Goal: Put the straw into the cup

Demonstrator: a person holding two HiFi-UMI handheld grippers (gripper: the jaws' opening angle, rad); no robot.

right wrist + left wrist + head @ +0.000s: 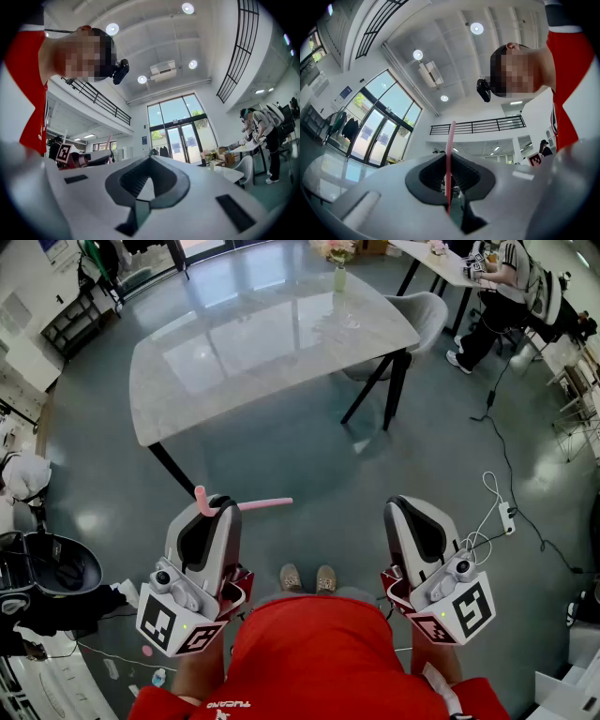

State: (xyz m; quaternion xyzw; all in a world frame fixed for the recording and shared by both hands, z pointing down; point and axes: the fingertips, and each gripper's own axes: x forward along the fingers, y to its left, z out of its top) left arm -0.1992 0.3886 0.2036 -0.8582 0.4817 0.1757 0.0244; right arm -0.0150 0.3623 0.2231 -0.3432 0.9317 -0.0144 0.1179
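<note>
Left side: left gripper (216,510), white-shelled with black pads, is held low in front of the red shirt (337,652). In the left gripper view its jaws are pressed onto a thin pink plastic straw (450,154), which passes between the pads and sticks out past them. From the head view the straw (267,503) lies crosswise at the jaw tips. A short bent end shows to the left, and the long free length points right, toward the other tool.

Centre, ahead: grey marble-topped table (272,343) on black legs, well apart from both tools. I can make out no cup on it or in any view.

Right side: right gripper (405,509) is level with the left one. In its own view the right gripper (149,177) has its jaws pressed together with nothing between them.

Risks, as judged from here:
- The grip sits near one end, so the long overhang could pivot or slip in the pads if it is bumped.
- The free tip points at the right gripper and could knock against it if the tools close in.
- The cup must be located first.
- A crosswise straw needs turning end-down before it can enter a cup.
</note>
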